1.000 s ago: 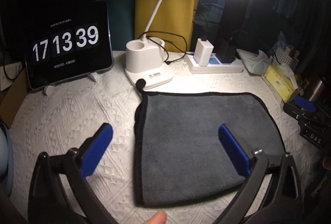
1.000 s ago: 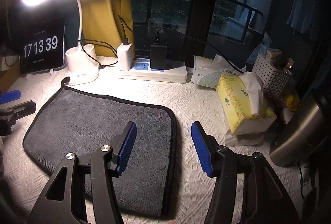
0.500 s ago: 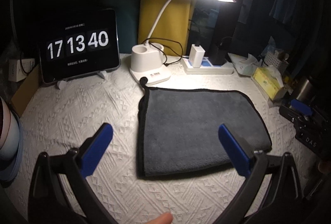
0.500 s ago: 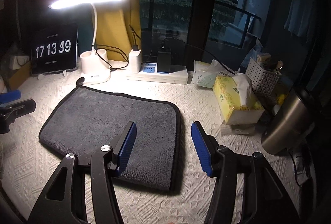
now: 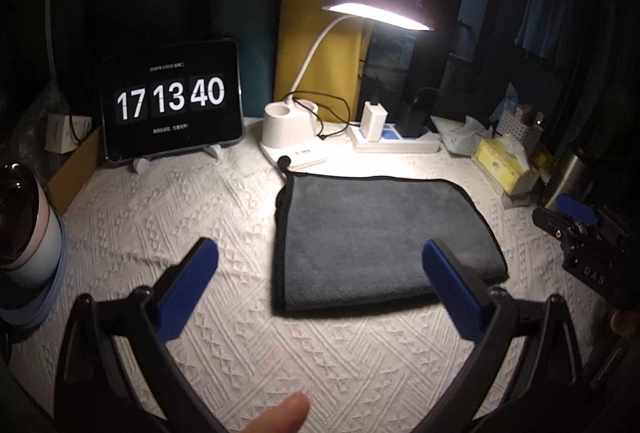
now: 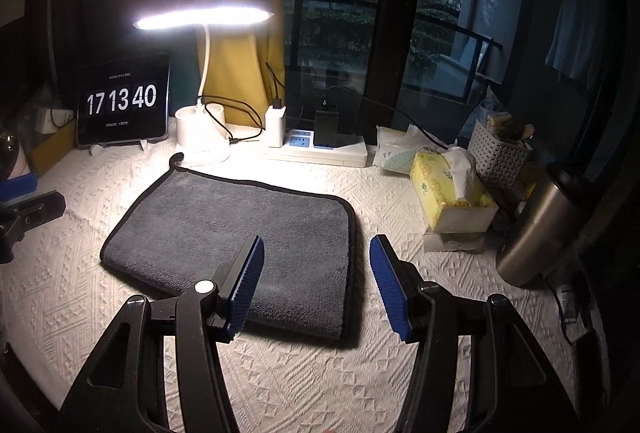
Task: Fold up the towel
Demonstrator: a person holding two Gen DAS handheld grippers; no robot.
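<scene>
Hovering both blue-padded hand-held grippers — left (image 5: 320,285), right (image 6: 316,285) — wide apart and empty, you are facing a soft, limp dark-grey black-edged microfibre towel (image 6: 240,229) — pinch its near corners.

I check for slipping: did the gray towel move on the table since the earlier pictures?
No. The towel's hanging loop lies just in front of the lamp base, as before; only the cameras have pulled back.

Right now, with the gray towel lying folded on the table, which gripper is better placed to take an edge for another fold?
Probably the right gripper: open, its fingers straddle the towel near its right corner. The left gripper, also open, frames the towel's left side from higher up.
</scene>
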